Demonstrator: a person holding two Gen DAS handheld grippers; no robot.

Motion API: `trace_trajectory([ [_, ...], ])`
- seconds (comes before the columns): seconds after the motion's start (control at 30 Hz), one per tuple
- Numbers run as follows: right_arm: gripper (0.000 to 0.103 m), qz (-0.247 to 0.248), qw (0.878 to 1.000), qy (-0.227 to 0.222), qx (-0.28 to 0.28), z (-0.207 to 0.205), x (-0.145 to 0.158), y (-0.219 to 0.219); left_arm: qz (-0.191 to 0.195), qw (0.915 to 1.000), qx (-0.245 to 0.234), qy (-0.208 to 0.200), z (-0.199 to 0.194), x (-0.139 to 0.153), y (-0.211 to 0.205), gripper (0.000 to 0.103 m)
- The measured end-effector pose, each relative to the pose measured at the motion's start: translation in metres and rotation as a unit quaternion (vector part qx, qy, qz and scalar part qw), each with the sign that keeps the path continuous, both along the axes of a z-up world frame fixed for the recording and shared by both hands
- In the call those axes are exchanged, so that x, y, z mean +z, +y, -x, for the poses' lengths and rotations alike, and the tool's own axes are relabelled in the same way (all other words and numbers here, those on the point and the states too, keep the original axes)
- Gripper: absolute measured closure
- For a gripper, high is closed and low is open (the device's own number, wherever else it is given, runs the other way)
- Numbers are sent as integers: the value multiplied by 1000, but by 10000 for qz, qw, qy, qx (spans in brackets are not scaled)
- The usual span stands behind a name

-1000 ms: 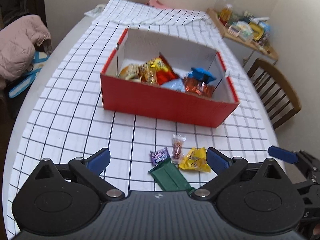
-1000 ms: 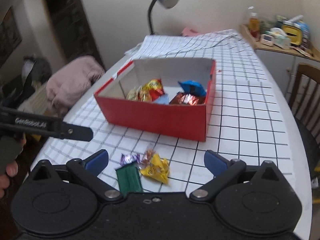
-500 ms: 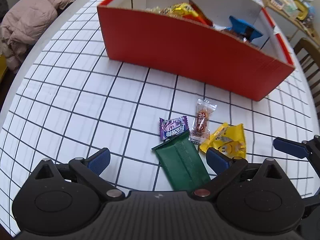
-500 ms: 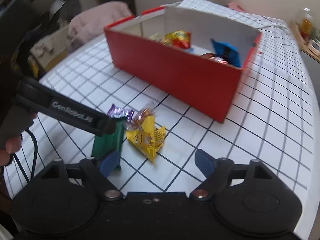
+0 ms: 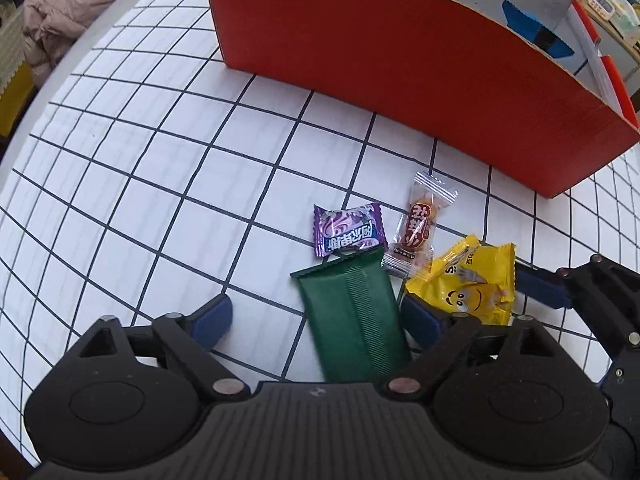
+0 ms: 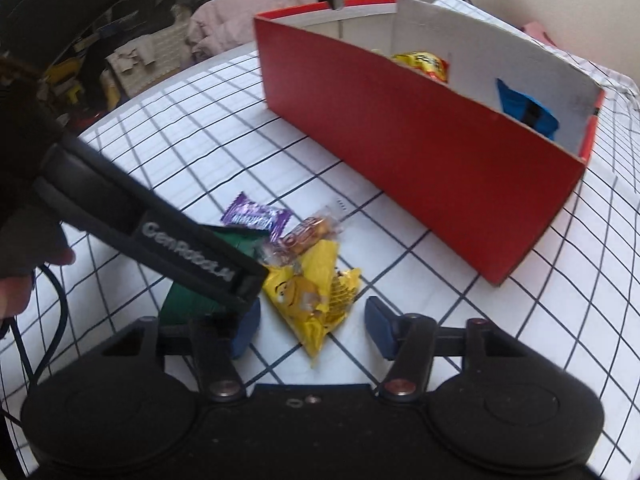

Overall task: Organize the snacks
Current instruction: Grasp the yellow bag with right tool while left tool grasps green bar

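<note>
Yellow M&M's packet between closing right gripper jaws, untouched, "GenRobot.AI" on closing left gripper, green packet between.

- A green ridged packet is laid flat on the gridded tablecloth, nearest the table's near edge.
- A purple candy wrapper is set just beyond it, touching its far end.
- A clear-wrapped brown sweet is laid beside the purple one.
- A yellow packet, crumpled, is seen rightmost.
- A red box, white inside, is placed farther back, with snacks in it.
</note>
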State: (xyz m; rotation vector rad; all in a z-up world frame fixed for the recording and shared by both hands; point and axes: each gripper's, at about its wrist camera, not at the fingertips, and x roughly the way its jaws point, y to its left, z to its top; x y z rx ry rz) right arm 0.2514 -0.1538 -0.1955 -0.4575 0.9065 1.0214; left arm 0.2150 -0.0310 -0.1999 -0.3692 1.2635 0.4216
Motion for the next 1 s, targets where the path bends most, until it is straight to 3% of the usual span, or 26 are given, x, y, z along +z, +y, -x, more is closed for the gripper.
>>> trace_trajectory([
  [0.1, 60, -21, 9999, -40, 92, 2, 1, -2, -77, 10000, 11, 27, 1, 2, -4, 18],
  [0.2, 65, -63, 9999, -23, 89, 4, 2, -5, -221, 9997, 19, 66, 1, 5, -9, 29],
  [0.37, 70, -119, 9999, -64, -19, 6, 3, -8, -238, 9997, -24, 9, 2, 10, -11, 56],
  [0.53, 76, -183, 9994, 7, -289, 7, 6, -16, -127, 9999, 6, -38, 4, 11, -8, 58],
  [1.0, 81, -462, 9931, 156, -1062, 15, 21, -46, 242, 9988, 356, -223, 31, 34, 19, 58],
])
